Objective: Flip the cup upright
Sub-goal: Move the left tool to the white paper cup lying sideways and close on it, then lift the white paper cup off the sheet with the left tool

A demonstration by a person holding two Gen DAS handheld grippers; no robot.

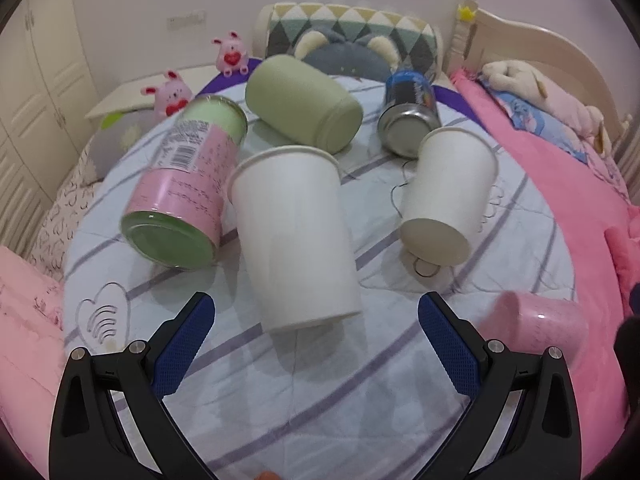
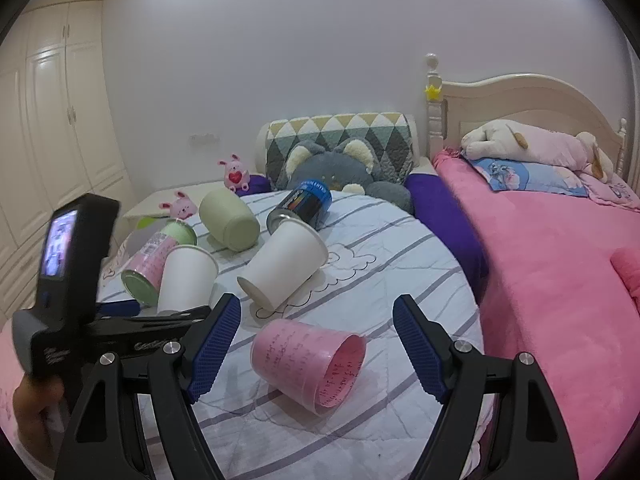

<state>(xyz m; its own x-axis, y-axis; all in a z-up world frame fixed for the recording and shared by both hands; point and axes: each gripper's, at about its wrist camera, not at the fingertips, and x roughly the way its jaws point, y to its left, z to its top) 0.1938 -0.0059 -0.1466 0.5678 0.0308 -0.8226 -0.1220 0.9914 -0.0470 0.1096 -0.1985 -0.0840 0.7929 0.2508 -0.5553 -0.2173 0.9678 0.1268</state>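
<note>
Several cups and cans lie on their sides on a round striped cushion [image 1: 320, 400]. A white paper cup [image 1: 296, 236] lies just ahead of my open, empty left gripper [image 1: 316, 344], base toward me; it also shows in the right wrist view [image 2: 186, 280]. A second white paper cup [image 1: 448, 196] lies to the right [image 2: 286, 266]. A pink plastic cup [image 2: 310, 364] lies on its side between the open fingers of my right gripper [image 2: 318, 354], mouth toward me and to the right; it is blurred in the left wrist view [image 1: 536, 332]. The left gripper's body [image 2: 72, 292] shows at the left.
A pink-and-green can [image 1: 188, 184], a green cup [image 1: 300, 104] and a blue can [image 1: 410, 114] lie on the cushion [image 2: 380, 280]. Plush toys [image 2: 340, 168] and a patterned pillow sit behind. A pink bed [image 2: 560, 280] is at the right, wardrobes [image 2: 52, 140] at the left.
</note>
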